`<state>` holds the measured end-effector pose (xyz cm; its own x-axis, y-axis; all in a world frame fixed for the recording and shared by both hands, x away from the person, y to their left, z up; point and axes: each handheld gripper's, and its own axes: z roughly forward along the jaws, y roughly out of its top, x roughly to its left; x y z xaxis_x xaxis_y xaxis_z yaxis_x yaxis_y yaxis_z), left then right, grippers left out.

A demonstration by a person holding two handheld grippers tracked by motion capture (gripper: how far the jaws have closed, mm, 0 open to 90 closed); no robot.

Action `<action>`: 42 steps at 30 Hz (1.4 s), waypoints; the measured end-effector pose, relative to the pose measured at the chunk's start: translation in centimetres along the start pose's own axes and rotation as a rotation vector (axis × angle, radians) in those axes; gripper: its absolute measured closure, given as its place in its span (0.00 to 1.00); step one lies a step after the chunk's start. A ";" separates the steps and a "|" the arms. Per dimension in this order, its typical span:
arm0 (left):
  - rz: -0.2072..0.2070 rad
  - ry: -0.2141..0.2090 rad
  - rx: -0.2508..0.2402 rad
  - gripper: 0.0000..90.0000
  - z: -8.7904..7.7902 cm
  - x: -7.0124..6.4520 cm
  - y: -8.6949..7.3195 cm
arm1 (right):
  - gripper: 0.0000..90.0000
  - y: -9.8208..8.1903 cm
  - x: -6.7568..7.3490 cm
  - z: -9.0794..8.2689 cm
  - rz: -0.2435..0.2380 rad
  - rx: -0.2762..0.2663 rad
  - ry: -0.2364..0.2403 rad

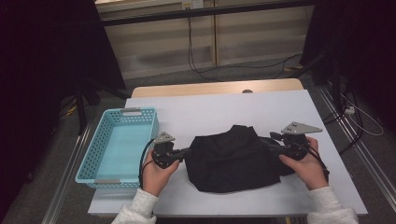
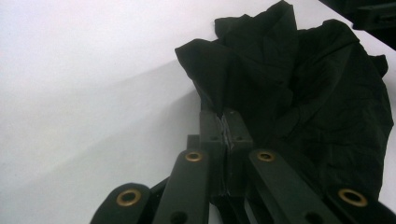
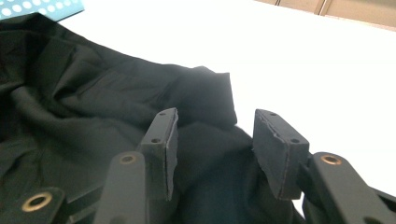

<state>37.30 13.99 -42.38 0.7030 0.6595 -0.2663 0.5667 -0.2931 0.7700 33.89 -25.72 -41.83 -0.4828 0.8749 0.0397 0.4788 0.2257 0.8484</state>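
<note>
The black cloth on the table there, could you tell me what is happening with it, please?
A person works a crumpled black cloth on a white table with two tools. The left hand-held gripper is shut on a fold at the cloth's edge. The right hand-held gripper stands open over the cloth's other side, gripping nothing. A light blue basket sits empty to the left.

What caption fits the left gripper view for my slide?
Left gripper shut on a fold of the black cloth, which lies crumpled on the white table.
</note>
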 end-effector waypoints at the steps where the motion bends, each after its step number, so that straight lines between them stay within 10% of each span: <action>1: -0.002 0.002 -0.003 0.99 0.1 -0.1 0.0 | 0.54 0.1 0.1 0.4 -0.003 0.000 0.002; 9: 0.009 -0.005 0.003 0.99 0.3 -0.3 0.0 | 0.52 0.2 1.4 4.1 -0.027 0.055 0.002; 17: 0.001 -0.004 -0.002 0.99 0.6 -0.3 0.1 | 0.97 -1.9 1.1 4.6 -0.002 0.175 0.057; 21: 0.001 -0.007 -0.001 0.99 0.9 -0.3 0.2 | 0.99 -2.6 0.9 3.6 0.005 0.176 0.072; 33: 0.004 -0.003 0.005 0.99 1.1 -0.1 0.5 | 0.98 -3.9 1.5 0.8 -0.011 0.186 0.122; 42: 0.001 0.007 0.006 0.99 1.0 0.0 0.5 | 0.57 -1.8 -0.3 1.3 0.039 0.066 0.012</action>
<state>37.98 13.17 -42.57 0.7004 0.6640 -0.2617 0.5687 -0.2976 0.7668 34.12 -25.80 -44.03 -0.4712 0.8785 0.0786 0.5443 0.2194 0.8097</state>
